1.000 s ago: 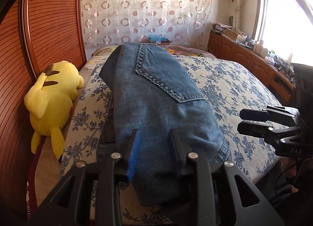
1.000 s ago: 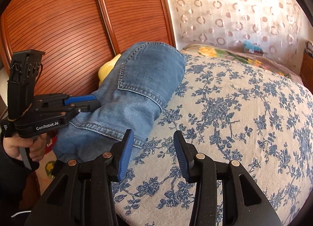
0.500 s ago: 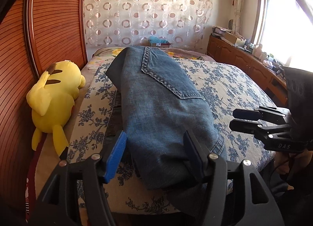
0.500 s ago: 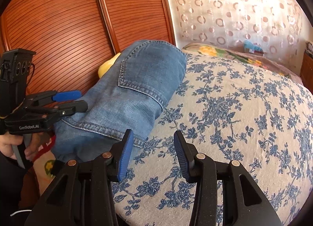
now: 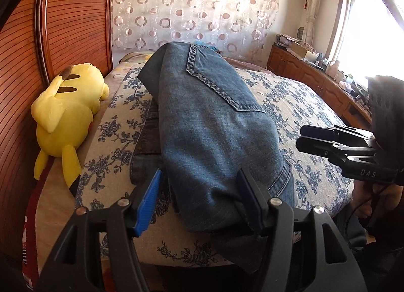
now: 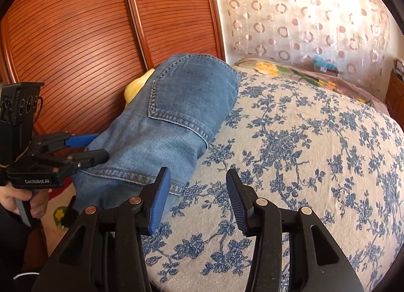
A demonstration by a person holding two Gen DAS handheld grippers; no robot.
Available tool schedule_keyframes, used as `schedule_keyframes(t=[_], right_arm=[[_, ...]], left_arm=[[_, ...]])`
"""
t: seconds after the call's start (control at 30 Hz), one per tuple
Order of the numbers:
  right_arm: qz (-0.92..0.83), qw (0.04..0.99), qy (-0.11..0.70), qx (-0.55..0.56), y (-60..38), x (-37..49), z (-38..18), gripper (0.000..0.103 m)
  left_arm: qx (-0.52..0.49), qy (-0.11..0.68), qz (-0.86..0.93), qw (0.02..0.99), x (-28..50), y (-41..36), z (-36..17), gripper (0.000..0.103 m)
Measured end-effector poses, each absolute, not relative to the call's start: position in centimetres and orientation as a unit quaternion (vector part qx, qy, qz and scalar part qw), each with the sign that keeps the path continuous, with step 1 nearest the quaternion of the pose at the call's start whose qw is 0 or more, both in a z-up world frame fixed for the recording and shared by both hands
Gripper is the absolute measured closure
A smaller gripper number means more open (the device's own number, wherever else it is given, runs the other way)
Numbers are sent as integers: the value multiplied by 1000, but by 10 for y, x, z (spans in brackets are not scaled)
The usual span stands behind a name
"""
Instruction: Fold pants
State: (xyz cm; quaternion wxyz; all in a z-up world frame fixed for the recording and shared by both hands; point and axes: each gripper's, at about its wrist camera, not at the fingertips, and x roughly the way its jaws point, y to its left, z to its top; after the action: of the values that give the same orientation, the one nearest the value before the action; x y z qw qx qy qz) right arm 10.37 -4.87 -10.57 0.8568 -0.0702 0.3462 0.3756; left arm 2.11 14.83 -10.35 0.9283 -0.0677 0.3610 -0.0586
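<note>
Cloth, wood and plastic

The pants point(image 5: 209, 125) are rough blue denim with thick stitching. The bed cover point(image 6: 290, 155) is bumpy flowered cloth. The toy point(image 5: 65, 112) is soft yellow plush. The sliding doors point(image 6: 83, 27) are shiny ribbed wood.

The yellow plush toy point(image 6: 137, 84) shows only as a sliver behind the folded jeans point(image 6: 176, 115) at center left of the right wrist view. In the left wrist view, clutter point(image 5: 328, 64) on the cabinet at right is too small to identify, washed out by window glare.
</note>
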Motion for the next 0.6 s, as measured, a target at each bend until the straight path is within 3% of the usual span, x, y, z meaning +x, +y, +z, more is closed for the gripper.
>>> schedule_keyframes(t=[0.1, 0.13, 0.27, 0.4, 0.6], right_arm=[[376, 857, 343, -75, -43, 108, -104, 55], [376, 858, 342, -76, -42, 109, -104, 55], [378, 857, 340, -77, -38, 111, -101, 55], [378, 859, 337, -74, -38, 108, -99, 55], [372, 863, 334, -76, -43, 109, -95, 54]], left_arm=[[-72, 358, -66, 929, 20, 147, -105, 45], [-78, 358, -75, 927, 20, 147, -107, 54], [-68, 359, -88, 926, 20, 141, -105, 69], [-56, 353, -86, 930, 16, 138, -98, 91], [-54, 312, -74, 946, 6, 150, -70, 95]])
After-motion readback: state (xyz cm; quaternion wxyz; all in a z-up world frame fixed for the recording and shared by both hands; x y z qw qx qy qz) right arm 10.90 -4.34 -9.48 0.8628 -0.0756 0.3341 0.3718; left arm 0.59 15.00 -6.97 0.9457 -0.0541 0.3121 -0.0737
